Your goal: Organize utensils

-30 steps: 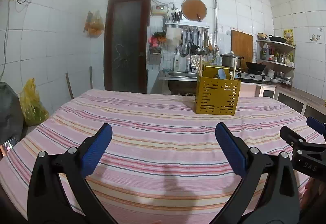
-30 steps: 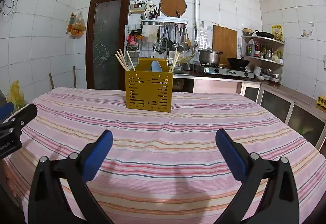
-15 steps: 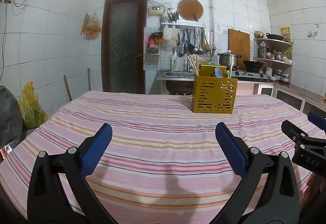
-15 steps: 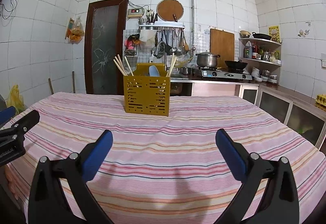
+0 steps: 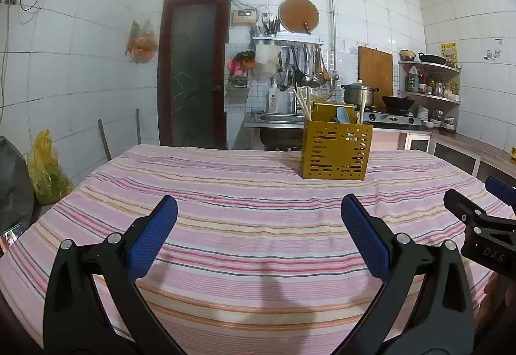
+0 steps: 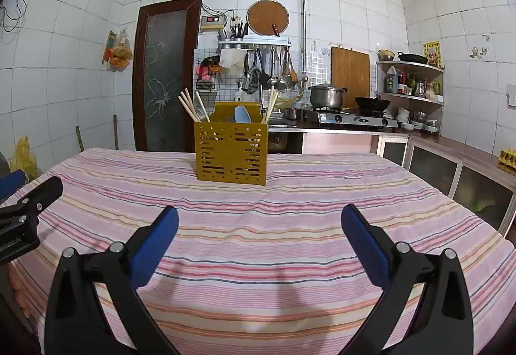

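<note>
I get even, fairly bright indoor light in both views. Soft shadows fall on the table at lower centre. Focus is sharp mid-frame; tile lines bow toward the edges, and the corners go black.

Yellow perforated utensil caddy; pink-striped tablecloth; blue pads, black gripper frames; white wall tiles.

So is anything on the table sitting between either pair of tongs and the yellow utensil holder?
Nothing visible. Only bare striped tablecloth lies between the right tongs and the yellow utensil holder. The same holds for the left tongs, with the holder ahead and slightly right.
</note>
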The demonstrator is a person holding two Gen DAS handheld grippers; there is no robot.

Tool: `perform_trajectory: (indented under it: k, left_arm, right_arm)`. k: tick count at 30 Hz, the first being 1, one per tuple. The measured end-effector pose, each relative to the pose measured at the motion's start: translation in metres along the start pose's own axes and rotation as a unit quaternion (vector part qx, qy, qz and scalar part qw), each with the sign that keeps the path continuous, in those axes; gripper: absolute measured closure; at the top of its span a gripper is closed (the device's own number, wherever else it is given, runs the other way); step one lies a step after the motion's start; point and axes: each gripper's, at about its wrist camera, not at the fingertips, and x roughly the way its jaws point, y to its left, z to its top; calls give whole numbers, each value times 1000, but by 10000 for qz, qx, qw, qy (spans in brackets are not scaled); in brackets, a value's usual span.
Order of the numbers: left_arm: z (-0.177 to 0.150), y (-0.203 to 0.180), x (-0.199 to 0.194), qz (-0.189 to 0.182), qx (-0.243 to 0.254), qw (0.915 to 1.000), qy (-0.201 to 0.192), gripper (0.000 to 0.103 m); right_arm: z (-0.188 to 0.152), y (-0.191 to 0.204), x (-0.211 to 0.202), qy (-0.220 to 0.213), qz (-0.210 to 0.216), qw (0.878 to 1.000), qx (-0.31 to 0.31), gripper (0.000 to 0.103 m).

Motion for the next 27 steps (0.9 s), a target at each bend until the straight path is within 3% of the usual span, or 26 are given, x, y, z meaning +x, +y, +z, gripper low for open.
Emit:
perform_trajectory:
  k: [27]
  left_arm:
    - [0, -4, -3, -88, 99, 9998, -119, 5]
  right_arm:
    - [0, -2, -4, -57, -14, 10000, -17, 4]
